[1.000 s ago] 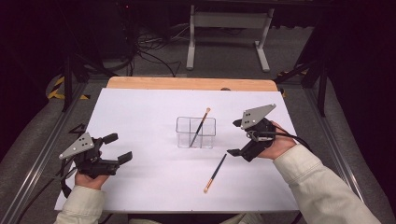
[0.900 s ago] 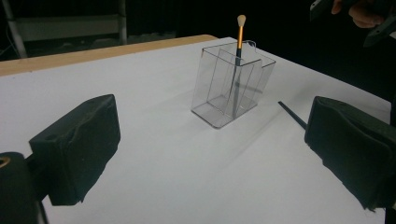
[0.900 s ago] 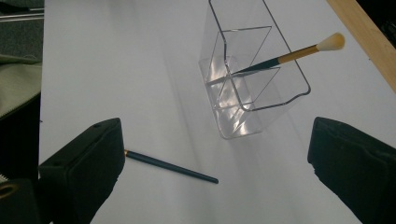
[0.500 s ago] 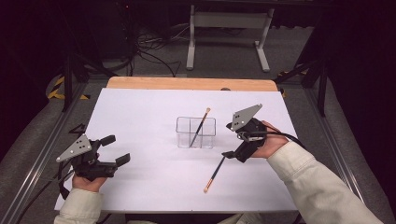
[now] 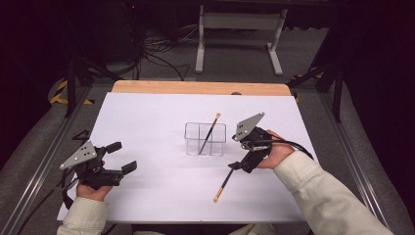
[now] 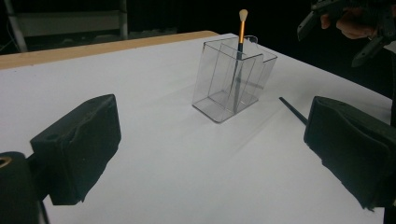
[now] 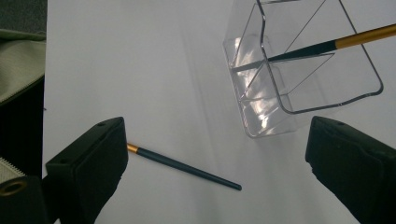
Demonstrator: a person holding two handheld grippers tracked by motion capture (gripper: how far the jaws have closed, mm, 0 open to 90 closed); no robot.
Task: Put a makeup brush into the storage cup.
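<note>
A clear plastic holder (image 5: pixel 205 139) (image 6: pixel 233 79) (image 7: pixel 299 65) with compartments stands at the middle of the white table. One makeup brush (image 5: pixel 209 132) (image 6: pixel 240 42) (image 7: pixel 336 45) leans inside it, tip up. A second brush (image 5: pixel 224 182) (image 7: pixel 184 167) with a dark handle and gold ferrule lies flat in front of the holder, to its right. My right gripper (image 5: pixel 241 166) (image 7: pixel 215 168) hovers open just above that brush's dark end, jaws to either side of it. My left gripper (image 5: pixel 123 157) (image 6: pixel 210 149) is open near the table's left front, holding nothing.
A white sheet (image 5: pixel 161 117) covers the table, with a wooden strip (image 5: pixel 195 87) bare along the far edge. Metal rails run along both sides. Beyond the table are cables and a stand's legs (image 5: pixel 235 44) on the floor.
My right gripper has moved left and down toward the lying brush, from beside the holder to over the brush's dark end. The left gripper has shifted only slightly.
</note>
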